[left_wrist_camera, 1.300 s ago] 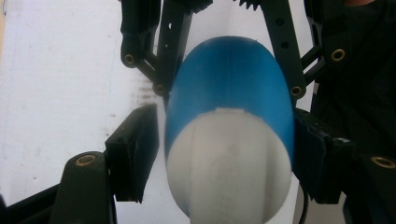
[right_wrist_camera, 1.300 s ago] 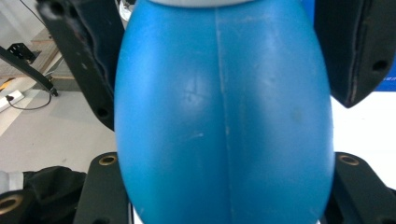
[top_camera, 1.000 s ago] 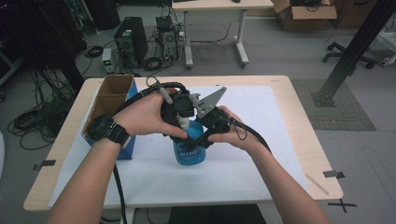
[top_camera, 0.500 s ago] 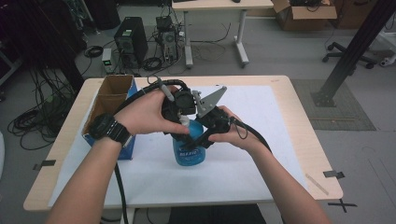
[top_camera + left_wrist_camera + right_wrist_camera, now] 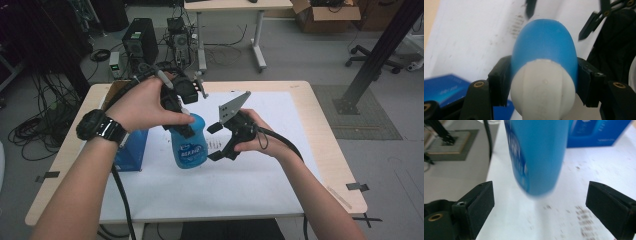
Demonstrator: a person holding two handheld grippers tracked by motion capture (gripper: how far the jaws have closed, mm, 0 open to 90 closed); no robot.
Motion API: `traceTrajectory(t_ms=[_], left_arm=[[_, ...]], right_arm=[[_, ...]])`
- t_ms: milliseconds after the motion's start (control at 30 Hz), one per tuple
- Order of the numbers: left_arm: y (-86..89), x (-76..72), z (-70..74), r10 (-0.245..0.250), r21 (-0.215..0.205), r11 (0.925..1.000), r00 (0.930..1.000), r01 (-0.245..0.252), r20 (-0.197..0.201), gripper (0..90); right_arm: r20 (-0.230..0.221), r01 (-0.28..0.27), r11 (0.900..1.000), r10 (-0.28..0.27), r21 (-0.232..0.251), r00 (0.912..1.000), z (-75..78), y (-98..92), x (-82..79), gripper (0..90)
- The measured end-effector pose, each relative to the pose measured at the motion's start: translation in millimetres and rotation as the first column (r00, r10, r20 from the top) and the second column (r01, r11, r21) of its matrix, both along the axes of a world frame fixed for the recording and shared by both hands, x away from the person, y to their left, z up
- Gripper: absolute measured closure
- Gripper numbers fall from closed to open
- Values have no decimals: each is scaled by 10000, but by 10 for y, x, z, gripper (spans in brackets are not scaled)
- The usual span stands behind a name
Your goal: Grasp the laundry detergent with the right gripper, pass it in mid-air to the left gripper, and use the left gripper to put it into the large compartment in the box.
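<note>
From the high view, the left tongs (image 5: 186, 122) are clamped on the shoulder of a blue bottle (image 5: 190, 147) just under its top, and the bottle hangs from them tilted, with its base low over the white sheet on the worktop (image 5: 300, 95). Its long axis runs from the grip down and slightly toward the person. The right tongs (image 5: 214, 142) sit just to the bottle's right at mid-body height, with nothing between the pads; their jaws have just been opening and now stand wide of the bottle. The left hand (image 5: 145, 102) carries the load alone, so any coming move probably turns on that grip near the top, with the right tongs beside the body ready to come back in. A blue box (image 5: 131, 150) lies on the worktop to the left, partly behind the left wrist.

In the left gripper view the jaws press on both sides of the bottle (image 5: 544, 47): smooth, matte blue plastic, rounded like an egg, with a white ribbed cap (image 5: 542, 90) nearest the camera. The box (image 5: 444, 90) shows low at the left.

In the right gripper view the two black rubber-faced pads (image 5: 480, 202) stand well apart, and the bottle (image 5: 536, 155) hangs between and beyond them, touching neither; its rounded base is clear of the smudged white sheet. White print runs down its glossy side. The box (image 5: 596, 132) lies beyond.
</note>
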State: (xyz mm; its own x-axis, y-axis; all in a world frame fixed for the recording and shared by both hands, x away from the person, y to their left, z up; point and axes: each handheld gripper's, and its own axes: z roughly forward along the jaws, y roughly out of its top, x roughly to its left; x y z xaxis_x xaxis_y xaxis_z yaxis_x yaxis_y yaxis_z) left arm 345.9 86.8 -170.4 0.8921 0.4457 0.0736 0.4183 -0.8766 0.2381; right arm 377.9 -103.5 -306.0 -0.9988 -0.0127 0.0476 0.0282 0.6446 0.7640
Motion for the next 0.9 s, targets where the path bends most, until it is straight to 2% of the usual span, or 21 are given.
traceTrajectory(t_ms=[100, 167, 233, 300, 367, 400, 433, 467, 533, 633, 667, 700, 733, 767, 800, 900], left_arm=[[79, 44, 130, 1000, 162, 9949, 9950, -1000, -19, 379], [139, 80, 213, 1795, 70, 9837, 9838, -1795, 22, 380], [197, 111, 304, 2498, 71, 9683, 9683, -2498, 82, 380], [261, 144, 397, 3224, -21, 9466, 9464, -3225, 195, 379], [333, 172, 493, 4008, -205, 9162, 9156, -4003, 338, 379], [359, 182, 522, 4234, -259, 9059, 9052, -4227, 367, 380], [406, 200, 570, 4574, -370, 8891, 8883, -4561, 412, 380], [433, 210, 597, 4792, -433, 8775, 8767, -4776, 406, 380], [504, 233, 661, 5365, -573, 8434, 8431, -5342, 374, 380], [615, 263, 741, 6148, -763, 7877, 7880, -6114, 328, 380], [655, 273, 763, 6408, -841, 7664, 7670, -6369, 313, 380], [696, 282, 785, 6606, -830, 7495, 7502, -6568, 287, 380], [747, 293, 807, 6855, -813, 7269, 7276, -6819, 263, 380], [781, 300, 821, 6959, -795, 7172, 7176, -6923, 281, 380], [831, 306, 836, 7191, -825, 6940, 6943, -7153, 289, 380], [958, 322, 863, 7572, -831, 6526, 6522, -7531, 356, 380]], right_arm=[[194, 341, 9987, -334, -366, 9993, 29, -113, 19, 84], [412, 650, 9954, -622, -709, 9972, 39, -211, 29, 83], [464, 791, 9934, -755, -825, 9961, 36, -293, 42, 83], [546, 1028, 9897, -977, -993, 9937, 34, -389, 55, 78], [559, 1194, 9859, -1135, -1175, 9920, 30, -490, 66, 76], [626, 1281, 9836, -1209, -1271, 9907, 29, -533, 73, 75], [647, 1345, 9820, -1269, -1328, 9898, 28, -563, 78, 75], [678, 1446, 9788, -1359, -1451, 9884, 28, -611, 87, 65], [747, 1578, 9746, -1475, -1591, 9862, 31, -673, 96, 65], [871, 1766, 9676, -1631, -1806, 9828, 39, -769, 106, 65], [887, 1804, 9662, -1664, -1843, 9821, 41, -799, 111, 65], [923, 1875, 9634, -1725, -1914, 9807, 43, -828, 113, 64], [977, 1941, 9606, -1776, -1990, 9792, 44, -857, 118, 64], [1037, 2016, 9562, -1832, -2123, 9776, 42, -893, 124, 63], [1063, 2062, 9535, -1867, -2196, 9766, 38, -914, 127, 60], [1092, 2135, 9467, -1921, -2414, 9753, 25, -1007, 141, 57]])
